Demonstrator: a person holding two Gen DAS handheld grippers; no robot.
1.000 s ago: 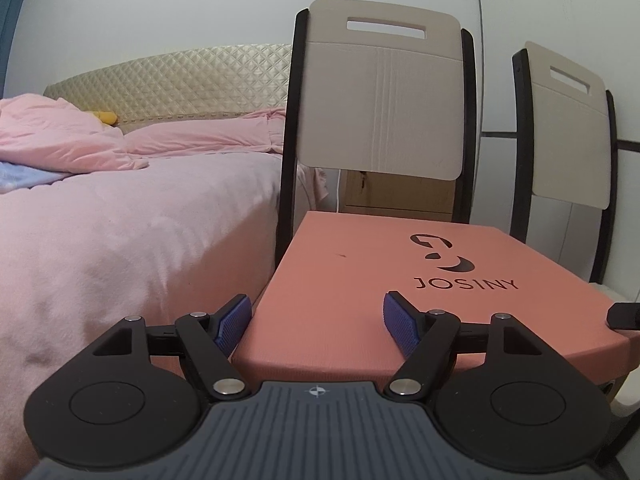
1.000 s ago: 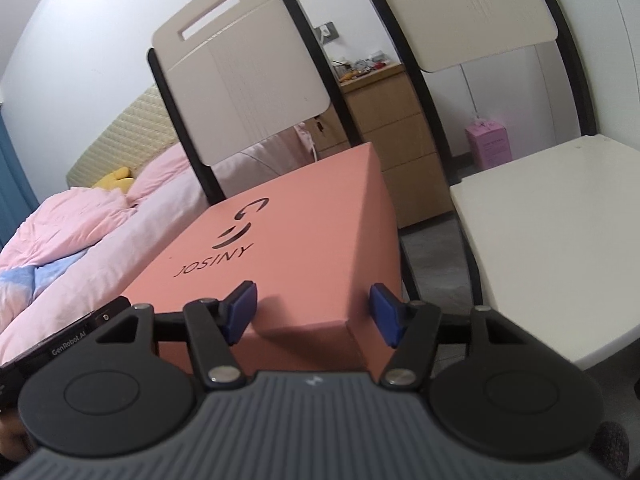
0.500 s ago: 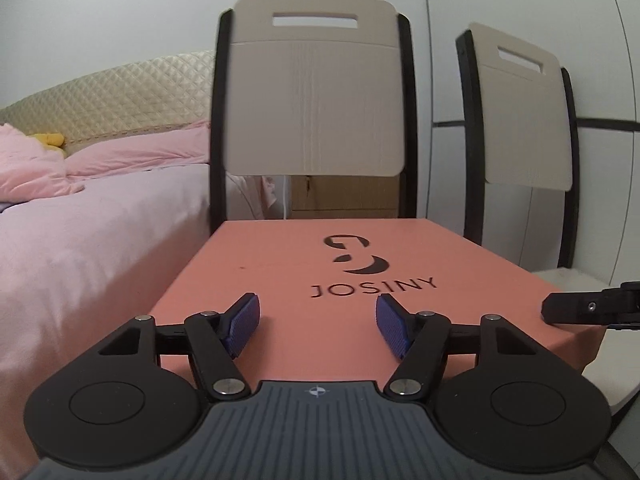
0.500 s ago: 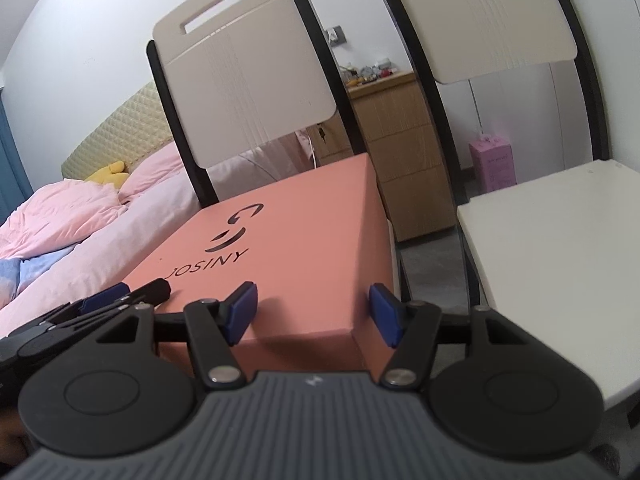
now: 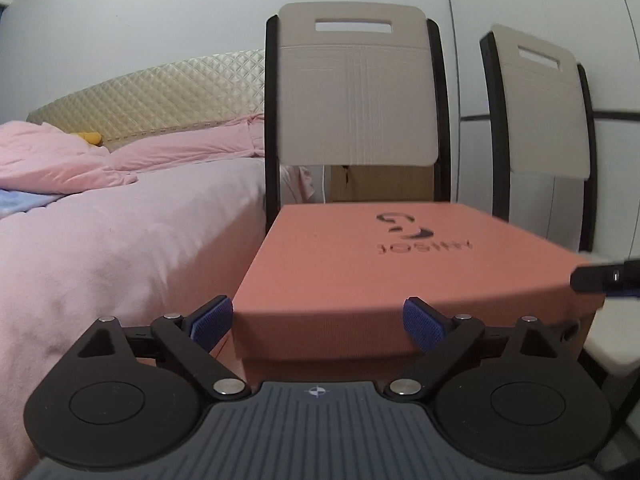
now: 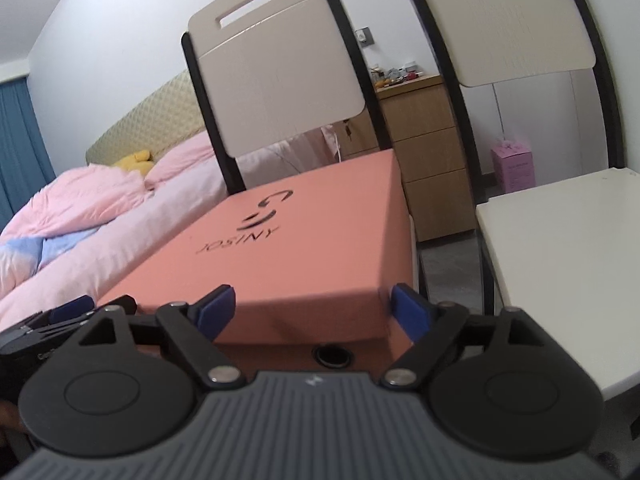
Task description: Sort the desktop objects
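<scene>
A salmon-pink shoe box (image 5: 400,256) printed JOSINY lies with its lid on, on the seat of the nearer chair. My left gripper (image 5: 316,320) is at the box's near left corner. Its jaws are opening: one blue pad (image 5: 212,318) stands just off the corner and the other is in front of the lid's edge, neither pressing. My right gripper (image 6: 312,308) is at the near right corner of the box (image 6: 312,240). Its jaws are opening too, straddling that corner without pressing. Each gripper shows at the edge of the other's view: the left gripper (image 6: 60,316) and the right gripper (image 5: 604,276).
Behind the box rises the chair's beige back (image 5: 356,92). A second chair (image 5: 544,112) stands to the right, with a white seat (image 6: 568,264). A bed with pink covers (image 5: 120,240) runs along the left. A wooden drawer cabinet (image 6: 428,152) and a small pink carton (image 6: 514,168) stand behind.
Both grippers' jaws have spread wider around the box's front corners. The left wrist view has swung, so the box now sits further right in it.
</scene>
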